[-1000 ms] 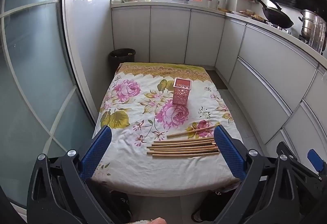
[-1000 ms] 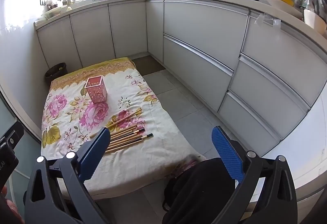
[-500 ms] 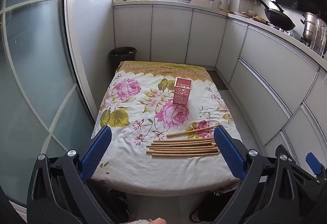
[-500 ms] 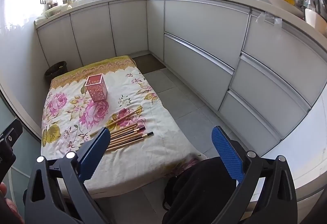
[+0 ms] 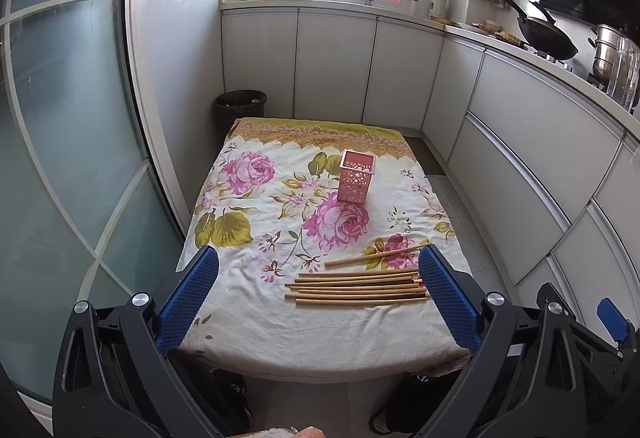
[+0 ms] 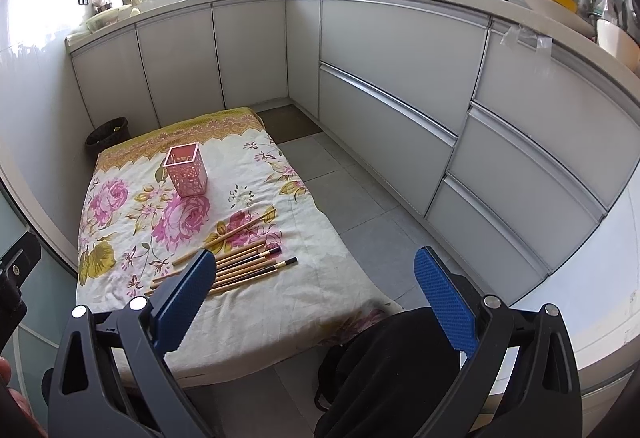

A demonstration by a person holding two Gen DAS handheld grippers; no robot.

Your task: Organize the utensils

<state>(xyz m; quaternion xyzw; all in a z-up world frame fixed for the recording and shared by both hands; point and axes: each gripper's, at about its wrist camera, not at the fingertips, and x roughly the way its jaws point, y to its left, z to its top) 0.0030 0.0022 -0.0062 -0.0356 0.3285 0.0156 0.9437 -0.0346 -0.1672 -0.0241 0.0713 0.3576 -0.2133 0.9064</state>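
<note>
Several wooden chopsticks (image 5: 356, 288) lie side by side near the front right of a low table covered with a floral cloth (image 5: 256, 222); one more chopstick (image 5: 376, 255) lies slanted just beyond them. A pink perforated holder (image 5: 356, 176) stands upright and empty farther back. They also show in the right wrist view: chopsticks (image 6: 244, 266), holder (image 6: 187, 174). My left gripper (image 5: 318, 298) is open and empty, held above the table's front edge. My right gripper (image 6: 316, 298) is open and empty, off the table's front right corner.
White kitchen cabinets (image 6: 392, 86) run along the back and right. A black waste bin (image 5: 240, 110) stands behind the table. A dark bag (image 6: 384, 366) lies on the tiled floor (image 6: 360, 206) by the table's corner. A glass door (image 5: 60, 158) is at the left.
Both grippers have drifted slightly, so the table sits a little differently in each view. Chopsticks and holder have not moved. Both grippers stay open.
</note>
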